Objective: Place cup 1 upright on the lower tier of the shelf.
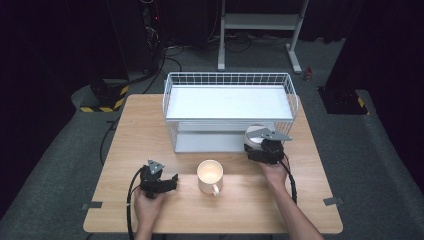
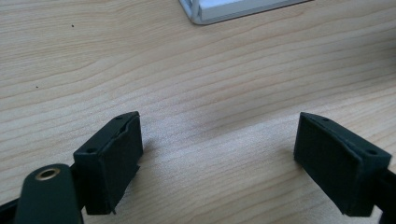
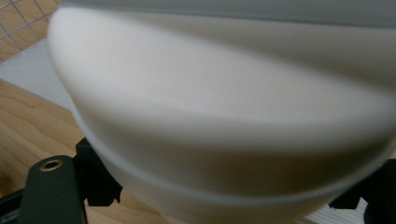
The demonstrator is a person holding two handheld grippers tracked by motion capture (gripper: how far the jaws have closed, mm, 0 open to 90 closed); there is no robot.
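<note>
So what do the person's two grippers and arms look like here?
Both grippers, the left gripper and the right gripper, are black, each topped by a grey three-cornered plate and trailing a black cable. The left gripper's blocky black pads show small screw holes, with a brass-ringed hole beside them. The forearms are bare, no sleeves visible.

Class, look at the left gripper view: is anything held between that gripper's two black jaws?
No, the left gripper stands open, with bare wooden table between its jaws.

Your tabletop is pale, matt wood with visible grain. The far rack is white-coated wire. The near mug and right cup look smooth, glazed cream ceramic. Your left tongs are matt black plastic.
</note>
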